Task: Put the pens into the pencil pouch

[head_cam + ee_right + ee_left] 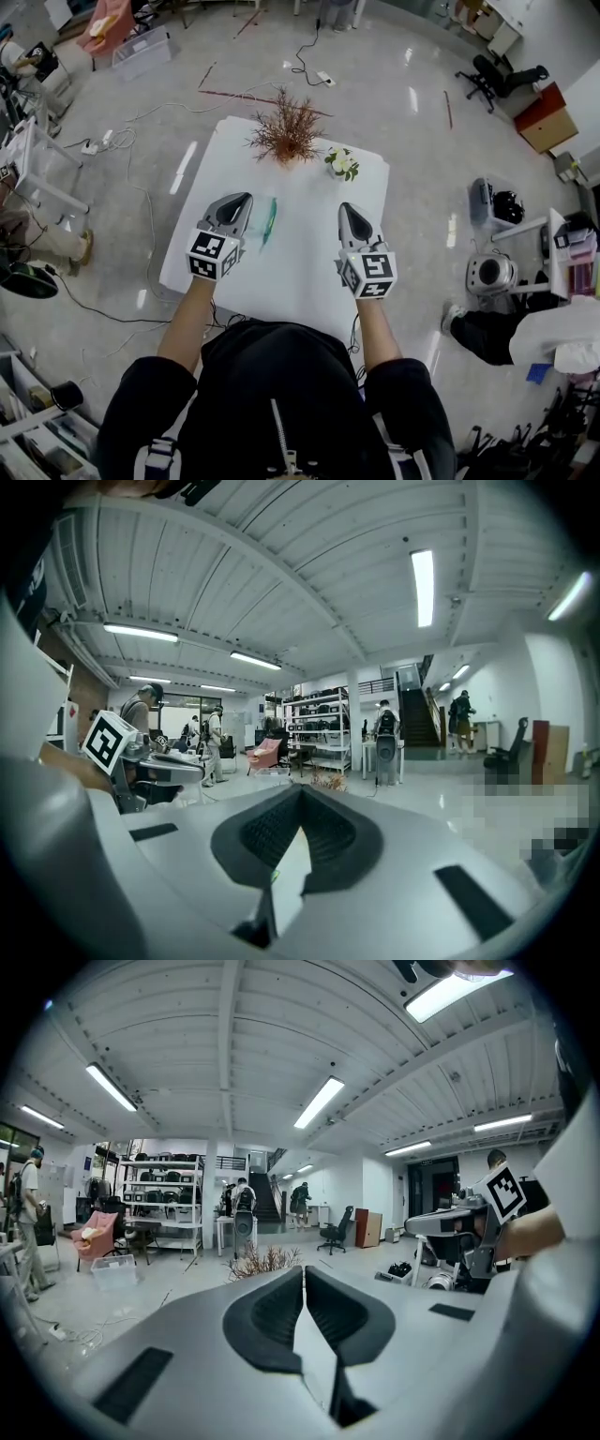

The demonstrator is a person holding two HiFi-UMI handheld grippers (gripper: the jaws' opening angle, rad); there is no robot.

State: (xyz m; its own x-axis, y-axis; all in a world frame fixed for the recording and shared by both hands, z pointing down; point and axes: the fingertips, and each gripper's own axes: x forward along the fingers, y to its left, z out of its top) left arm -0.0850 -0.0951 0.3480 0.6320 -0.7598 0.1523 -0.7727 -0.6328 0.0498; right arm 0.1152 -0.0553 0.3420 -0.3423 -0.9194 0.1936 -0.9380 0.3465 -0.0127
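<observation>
1. Left claw: jaws together, nothing between them. It is held level over the left half of the counter.
2. Right claw: jaws together, nothing between them. It is held level over the right half of the counter, well apart from the left claw.
3. Slim teal item: lies on the counter just beside the left claw's tip, toward the middle; pen or pouch cannot be told.
4. Dried plant: at the far edge.
5. White flowers: near the far right corner.
</observation>
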